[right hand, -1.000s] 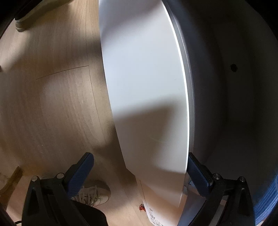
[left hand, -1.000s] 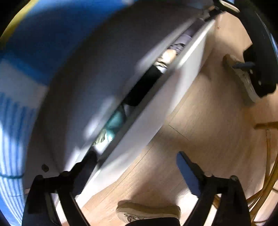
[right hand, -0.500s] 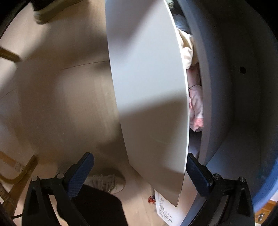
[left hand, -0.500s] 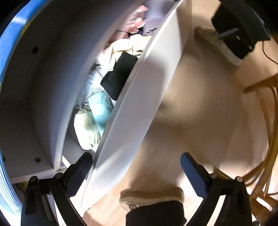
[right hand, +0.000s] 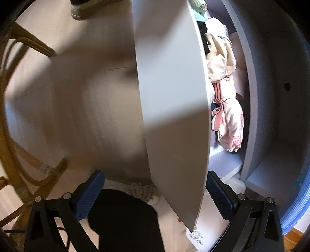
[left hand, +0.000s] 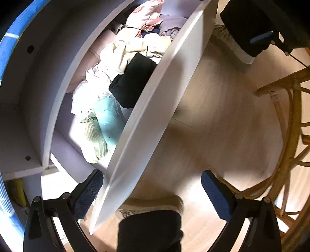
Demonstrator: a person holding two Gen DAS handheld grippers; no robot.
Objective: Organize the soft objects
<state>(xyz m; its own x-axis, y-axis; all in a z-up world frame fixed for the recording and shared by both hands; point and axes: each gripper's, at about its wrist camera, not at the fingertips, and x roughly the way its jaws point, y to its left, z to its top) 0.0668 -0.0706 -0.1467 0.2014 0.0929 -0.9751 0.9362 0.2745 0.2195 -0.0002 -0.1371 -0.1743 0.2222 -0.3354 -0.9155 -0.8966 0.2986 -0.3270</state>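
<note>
Cotton and knit clothes (left hand: 124, 64) lie heaped in the white drawer (left hand: 155, 108), which stands pulled out from its cabinet. In the left wrist view the pile runs from 12 o'clock down to 8 o'clock: a pink printed garment (left hand: 149, 17) at the top, cream pieces below it, a black garment (left hand: 133, 85) against the drawer front, then a teal item (left hand: 110, 120) and a pale green knit (left hand: 93, 135) at the low end.

As I judge it, the heap sits high against the front panel, so a reach over that panel could drag a loose sleeve over the edge, or a grab could lift several tangled pieces at once. A shoe (left hand: 151, 203) sits just beside the drawer front at 6 o'clock, and the rattan chair (left hand: 290, 135) crowds the floor at 3 o'clock.

Left hand-held gripper (left hand: 152, 195): spread fully, straddling the panel's lower corner, pinching nothing. Right hand-held gripper (right hand: 155, 195): likewise spread wide around the panel's edge, its pads not visibly pressing on it.
</note>
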